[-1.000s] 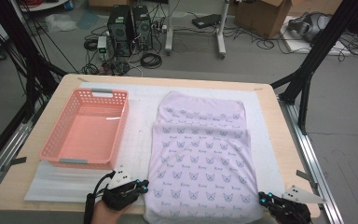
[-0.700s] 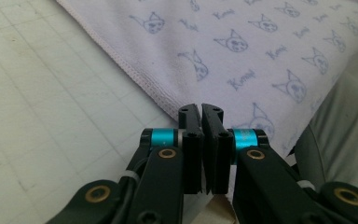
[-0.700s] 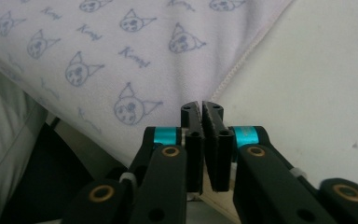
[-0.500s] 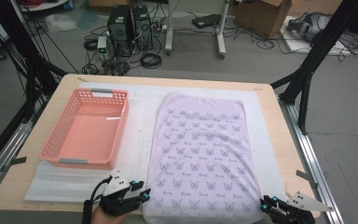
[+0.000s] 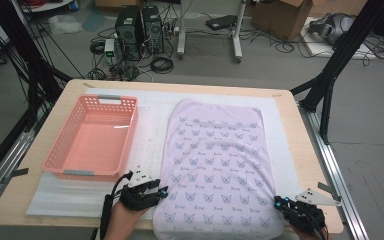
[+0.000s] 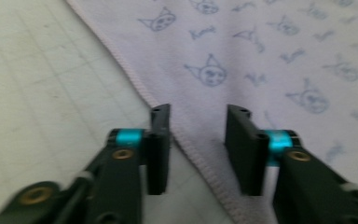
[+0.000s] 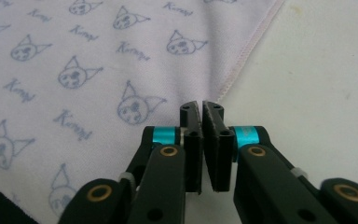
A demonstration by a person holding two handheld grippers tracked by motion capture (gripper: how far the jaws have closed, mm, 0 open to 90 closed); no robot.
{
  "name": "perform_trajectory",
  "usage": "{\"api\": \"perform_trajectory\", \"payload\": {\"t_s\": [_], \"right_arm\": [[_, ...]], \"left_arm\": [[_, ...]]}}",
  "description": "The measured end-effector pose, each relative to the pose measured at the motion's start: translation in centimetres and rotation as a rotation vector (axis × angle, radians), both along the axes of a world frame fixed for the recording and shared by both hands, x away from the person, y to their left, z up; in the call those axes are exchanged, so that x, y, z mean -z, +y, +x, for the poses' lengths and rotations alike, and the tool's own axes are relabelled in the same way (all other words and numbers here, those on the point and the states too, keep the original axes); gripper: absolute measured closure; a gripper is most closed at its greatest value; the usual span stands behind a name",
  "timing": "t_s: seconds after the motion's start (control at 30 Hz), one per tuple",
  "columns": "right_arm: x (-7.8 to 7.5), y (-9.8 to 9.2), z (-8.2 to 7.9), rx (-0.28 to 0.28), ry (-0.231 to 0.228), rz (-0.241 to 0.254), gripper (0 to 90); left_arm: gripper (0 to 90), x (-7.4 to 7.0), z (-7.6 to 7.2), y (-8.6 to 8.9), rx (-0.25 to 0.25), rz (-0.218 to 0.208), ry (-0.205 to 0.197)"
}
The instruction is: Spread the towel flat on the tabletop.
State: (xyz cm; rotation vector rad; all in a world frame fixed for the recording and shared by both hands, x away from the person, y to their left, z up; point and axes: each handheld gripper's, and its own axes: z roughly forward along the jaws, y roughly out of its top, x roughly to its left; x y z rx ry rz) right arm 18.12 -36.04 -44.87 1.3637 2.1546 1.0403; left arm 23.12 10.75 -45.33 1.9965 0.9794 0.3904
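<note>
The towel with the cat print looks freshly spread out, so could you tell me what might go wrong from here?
1. The left hand-held gripper stands open astride the towel hem, so closing could wrinkle it.
2. The right hand-held gripper, shut, could drag the near edge.

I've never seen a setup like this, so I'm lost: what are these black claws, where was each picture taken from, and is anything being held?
A person holds a two-jaw hand tool in each hand. The high view looks down on the wooden table. There the left gripper and right gripper sit at the near corners of a lilac towel with a blue cat-face print, spread flat beside an empty pink plastic basket. The other two pictures come from cameras riding on the tools. In the left gripper view its jaws stand apart over the towel's hem, having just been closing. In the right gripper view the jaws are shut at the towel's edge; whether they pinch cloth is unclear.
</note>
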Motion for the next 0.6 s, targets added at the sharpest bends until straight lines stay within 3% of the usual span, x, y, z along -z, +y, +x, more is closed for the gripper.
{"api": "perform_trajectory", "payload": {"t_s": [0.07, 0.13, 0.37, 0.53, 0.6], "right_arm": [[0.0, -0.1, 0.0, 0.002, 0.006, 0.006, 88.1], [-0.1, -0.3, -0.2, 0.002, 0.001, 0.001, 88.3], [-0.4, -1.4, -2.1, -0.009, 0.005, 0.013, 88.4], [-0.6, -2.1, -2.9, -0.019, 0.028, 0.016, 88.2], [-0.6, -2.0, -3.0, -0.014, 0.03, 0.031, 84.5]], "left_arm": [[87.4, 0.0, -0.1, 0.1, 0.012, -0.02, 0.017], [87.8, 0.0, -0.3, 0.2, -0.002, -0.023, 0.02], [88.2, -0.1, -1.8, 1.2, 0.024, -0.093, 0.069], [86.8, -0.2, -3.1, 1.2, 0.05, -0.092, 0.057], [74.6, -0.1, -3.0, 1.3, 0.05, -0.111, 0.048]]}}
